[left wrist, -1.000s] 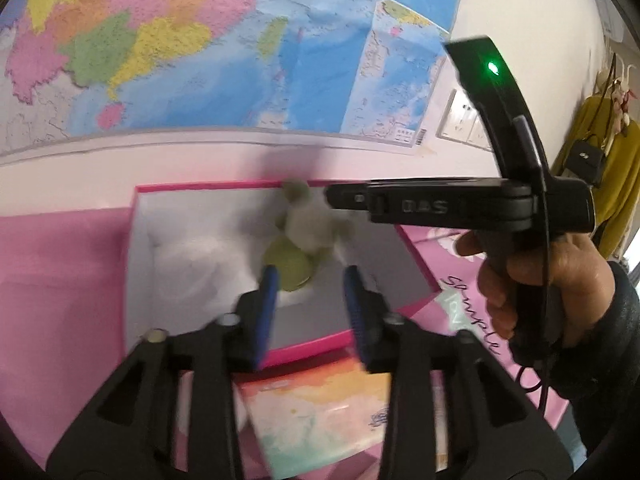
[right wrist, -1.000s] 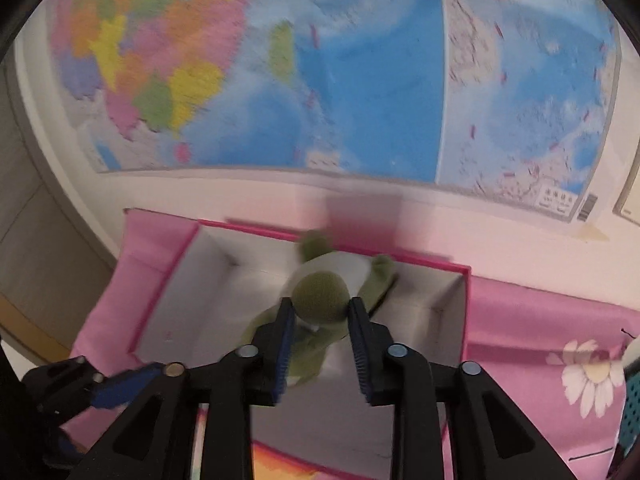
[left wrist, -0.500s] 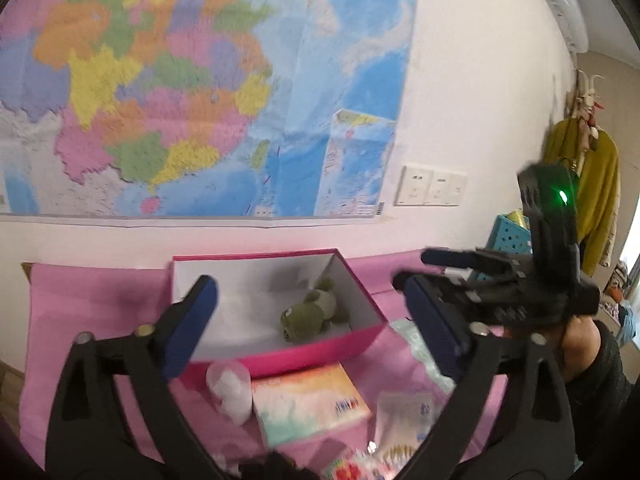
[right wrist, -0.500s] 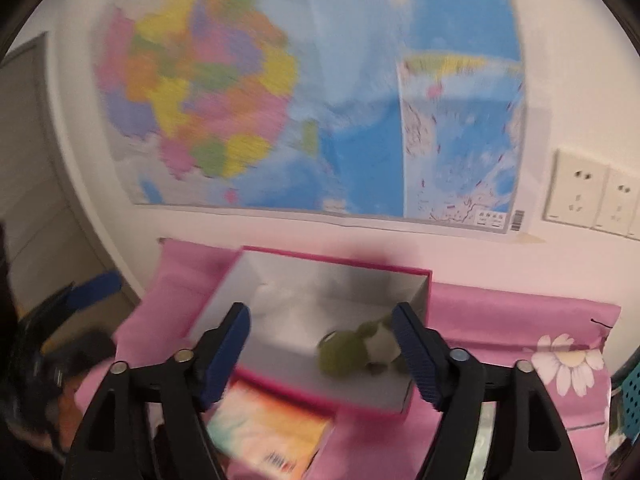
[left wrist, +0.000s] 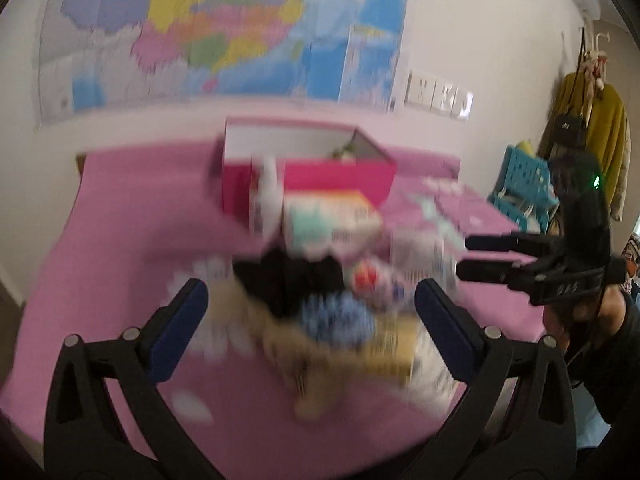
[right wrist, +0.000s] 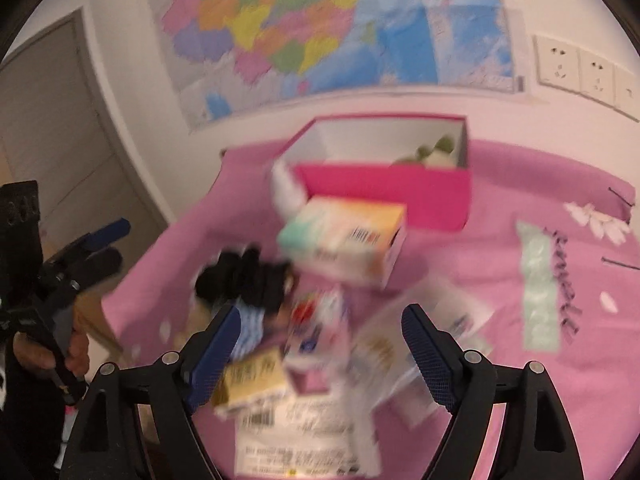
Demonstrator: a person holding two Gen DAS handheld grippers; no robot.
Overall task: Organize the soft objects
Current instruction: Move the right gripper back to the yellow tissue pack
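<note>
**Both my grippers are wide open above the pile**

My left gripper has its blue pads spread far apart and holds nothing. My right gripper is spread wide too, and it is empty as well. Both pictures are blurry.

The green and white plush toy lies inside the bright pink cardboard box with white walls. It sits in the right end of the box, close to the side wall. From my left gripper I can only see a small bit of the toy over the box's front wall.

The box stands at the back of the worktop with the pink flowery cloth, near the wall with the big colourful map.

In front of the box is a pastel cardboard packet with a barcode. A white bottle is just beside the box's left corner. Nearer to me is a black soft bundle, and a blue and white fuzzy thing lies beside it. A yellow small box and some white paper packets lie under my right gripper. They are too blurry to read.
</note>
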